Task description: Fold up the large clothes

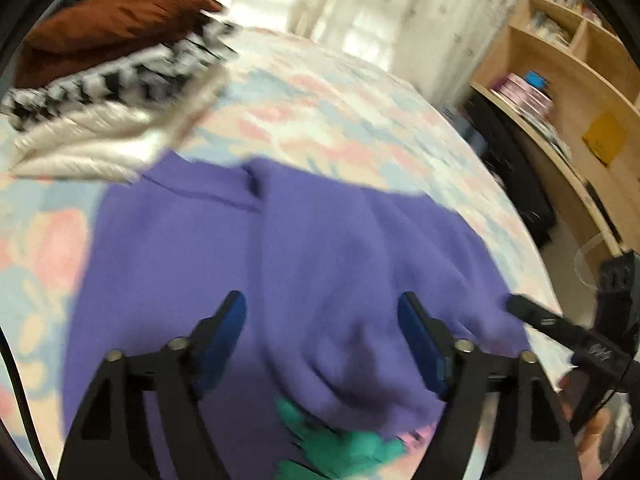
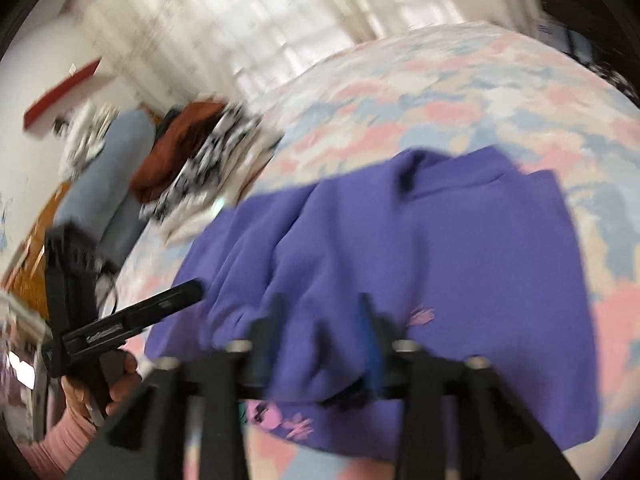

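Note:
A purple sweatshirt (image 1: 320,240) lies partly folded on the bed, its collar toward the far side and a teal print (image 1: 344,452) at its near hem. My left gripper (image 1: 322,316) hovers over the near part with its jaws wide apart and nothing pinched. The right wrist view shows the sweatshirt (image 2: 460,248) with small pink flower prints. There my right gripper (image 2: 322,316) stands open, and a loose fold of the purple cloth lies between its fingers. One finger of the other gripper (image 2: 168,300), held by a hand (image 2: 120,376), reaches in at the left. Both views are blurred.
The bed has a pastel floral sheet (image 1: 340,92). A stack of folded clothes (image 1: 108,80), brown over black-and-white over cream, sits at its far left corner. A wooden bookshelf (image 1: 568,80) stands right of the bed. White curtains (image 2: 280,20) hang behind.

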Tool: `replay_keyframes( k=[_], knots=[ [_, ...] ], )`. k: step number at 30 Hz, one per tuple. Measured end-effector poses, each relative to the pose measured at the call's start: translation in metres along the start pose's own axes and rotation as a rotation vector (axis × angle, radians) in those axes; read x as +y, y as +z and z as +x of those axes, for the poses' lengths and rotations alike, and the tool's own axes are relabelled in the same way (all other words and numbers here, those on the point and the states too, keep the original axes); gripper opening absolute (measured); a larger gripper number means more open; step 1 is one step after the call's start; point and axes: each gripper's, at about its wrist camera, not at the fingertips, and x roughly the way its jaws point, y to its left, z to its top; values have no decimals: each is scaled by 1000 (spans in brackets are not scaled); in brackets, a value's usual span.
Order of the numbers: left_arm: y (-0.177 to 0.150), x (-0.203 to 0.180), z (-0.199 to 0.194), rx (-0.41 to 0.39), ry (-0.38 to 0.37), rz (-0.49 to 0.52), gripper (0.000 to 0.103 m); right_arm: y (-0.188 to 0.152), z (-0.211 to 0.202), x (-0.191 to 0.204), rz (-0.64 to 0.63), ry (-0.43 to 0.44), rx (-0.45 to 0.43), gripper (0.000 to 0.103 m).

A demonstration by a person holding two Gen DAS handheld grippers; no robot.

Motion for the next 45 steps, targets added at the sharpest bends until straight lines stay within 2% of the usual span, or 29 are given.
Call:
replay_keyframes(
  k=[1,3,7,10,11,12,14,16,18,21,23,26,29,33,36,38,40,42,45],
  knots=[
    [7,10,6,7,7,-18,78,6,-1,-10,32,-7,-19,59],
    [16,27,23,50,7,-71,78,16,5,-27,88,2,-27,59],
    [26,47,54,110,-46,-134,78,33,38,-56,210,89,10,59],
    [33,49,65,70,-47,-138,76,38,68,-62,254,111,39,58],
    [36,50,68,61,-47,-152,63,39,75,-62,268,121,44,53],
    [37,52,71,54,-48,-169,38,39,81,-63,275,118,42,47],
    [41,55,79,66,-64,-198,7,40,89,-62,264,77,45,20],
    [43,52,82,60,-44,-198,6,42,90,-66,272,74,38,14],
    [40,41,75,25,24,-141,4,42,86,-66,257,45,20,8],
    [40,31,66,-15,107,-85,4,44,70,-58,173,-69,-30,7],
    [38,29,68,-15,156,-45,4,44,59,-51,111,-142,-70,7],
    [34,30,78,6,183,-3,4,36,71,-59,75,-213,-43,7],
    [35,31,75,1,173,-7,8,31,75,-67,87,-200,-30,9],
    [37,31,55,-13,184,-31,18,33,57,-68,147,-173,-12,19],
    [34,21,23,-101,208,-21,19,27,29,-50,105,-225,-73,20],
    [28,8,2,-159,173,0,20,23,14,-36,79,-217,-125,20],
    [20,-7,-10,-179,108,18,21,16,-1,-17,44,-161,-164,20],
    [13,-22,-10,-174,55,28,21,12,-2,1,15,-92,-173,20],
    [7,-42,6,-168,40,42,21,11,15,28,-47,-69,-164,20]
  ],
)
